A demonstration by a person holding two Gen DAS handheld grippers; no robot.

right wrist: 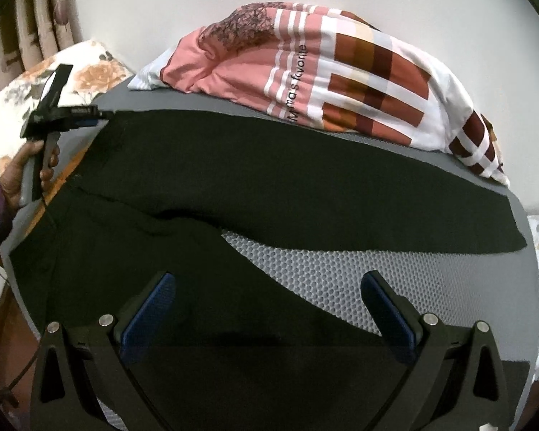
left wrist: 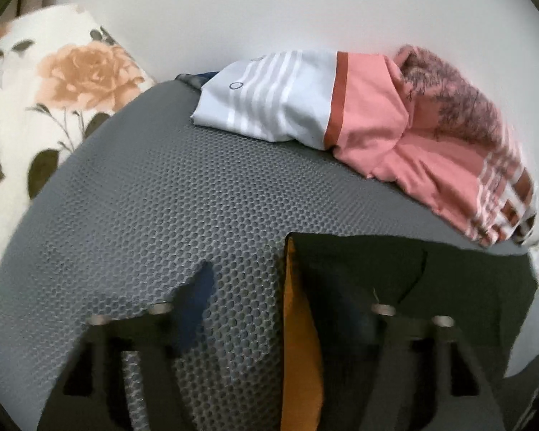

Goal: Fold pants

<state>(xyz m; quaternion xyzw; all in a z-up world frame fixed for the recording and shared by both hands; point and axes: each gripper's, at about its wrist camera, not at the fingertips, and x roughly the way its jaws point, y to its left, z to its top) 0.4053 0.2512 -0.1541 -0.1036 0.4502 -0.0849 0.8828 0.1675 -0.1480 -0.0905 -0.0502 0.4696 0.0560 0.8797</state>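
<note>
Closest in the right wrist view, the right tool (right wrist: 267, 309) hangs low with its two blue-padded fingers (right wrist: 147, 312) wide apart and nothing between them. Directly under it lies the near leg of the black pants (right wrist: 269, 186), which spread flat on a grey honeycomb mat (right wrist: 323, 273). The left finger is over cloth and the right finger over bare mat, so the near leg's inner edge crosses the gap on a slant.

The pants' long axis runs across this tool's line of sight, with the waist to the left and the hems to the right. The two legs splay apart, a wedge of mat showing between them. The far leg reaches straight out to a hem near the mat's right edge. The near leg's hem is hidden beneath the tool.

At the far left corner of the waist, the left tool (right wrist: 102, 114) points in along the waistband, held by the person's left hand (right wrist: 21, 176). Its own blurred view shows its fingers apart with the cloth's edge in the gap, not clamped.

The coming move likely turns on this split: the right tool is nearer the near leg, the left nearer the waist. Bringing one leg onto the other would mean carrying cloth away from the right tool, across the long axis.

Behind the pants, a bundle of pink-and-white patterned bedding (right wrist: 341, 72) rests on the mat's back edge, just beside the far leg. A floral pillow (right wrist: 90, 72) lies beyond the left corner.
</note>
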